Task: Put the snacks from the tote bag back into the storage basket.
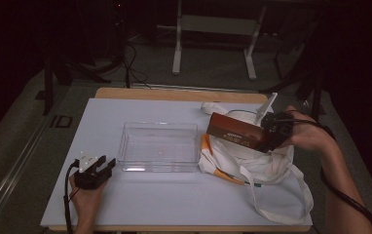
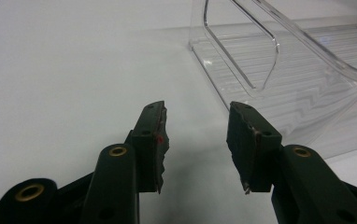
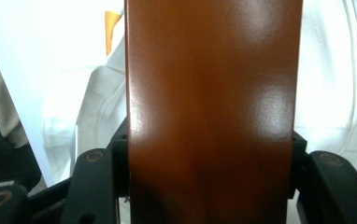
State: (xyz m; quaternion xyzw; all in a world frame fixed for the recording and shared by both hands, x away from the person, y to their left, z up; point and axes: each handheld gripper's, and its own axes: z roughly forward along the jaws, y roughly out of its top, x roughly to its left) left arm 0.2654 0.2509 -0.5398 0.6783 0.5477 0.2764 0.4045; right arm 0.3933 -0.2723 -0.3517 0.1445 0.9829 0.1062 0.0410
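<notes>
Black two-jaw left gripper [image 2: 195,140], brass screws, trailing black cable, bare forearms

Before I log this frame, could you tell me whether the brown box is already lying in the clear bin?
No, the right gripper holds the brown box above the white bag, beside the clear bin.

One box, one bin, one bag, two grippers on a single tabletop [image 1: 164,204].

Sitting at the centre is one clear plastic bin [image 1: 158,146]; lying at 3 o'clock is one white cloth bag [image 1: 252,161], with one brown box [image 1: 236,132] hanging over it. Two grippers are showing: the left gripper [image 1: 101,168] at 8 o'clock, the right gripper [image 1: 270,136] at 3 o'clock, each carrying two black jaws.
</notes>
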